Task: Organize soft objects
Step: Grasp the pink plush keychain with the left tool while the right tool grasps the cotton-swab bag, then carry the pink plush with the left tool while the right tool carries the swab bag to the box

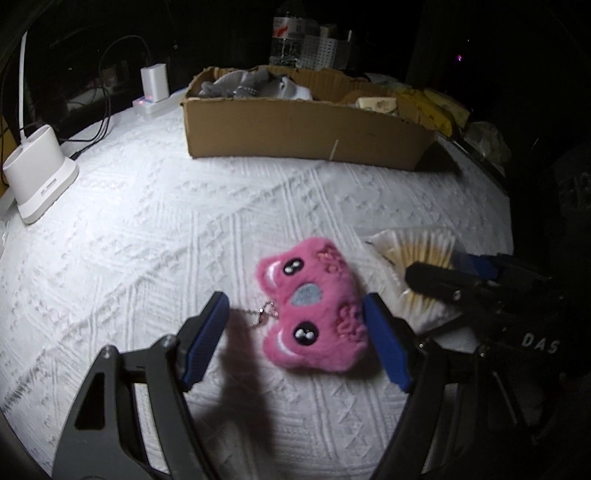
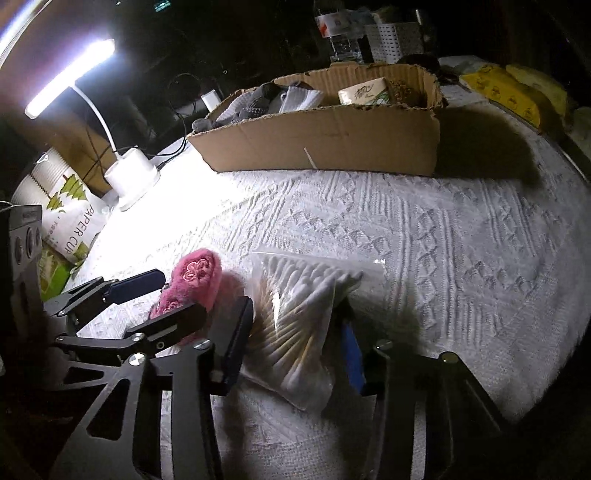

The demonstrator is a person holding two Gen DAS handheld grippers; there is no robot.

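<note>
A pink plush face charm (image 1: 314, 310) with a small ball chain (image 1: 264, 314) lies on the white textured cloth (image 1: 166, 229). My left gripper (image 1: 295, 336) is open, its blue pads on either side of the plush; it also shows in the right wrist view (image 2: 166, 295). A clear bag of cotton swabs (image 2: 299, 317) lies to the right of the plush (image 2: 195, 280). My right gripper (image 2: 295, 343) is open with its fingers on both sides of the bag. In the left wrist view the bag (image 1: 413, 258) is partly hidden by the right gripper.
A cardboard box (image 1: 306, 125) at the back holds grey and white soft items (image 1: 255, 85) and a tissue pack (image 2: 364, 94). A white lamp base (image 1: 38, 173), charger and cables stand at left. A paper cup pack (image 2: 70, 214), water bottle (image 1: 290, 33) and yellow packs (image 2: 502, 92) surround.
</note>
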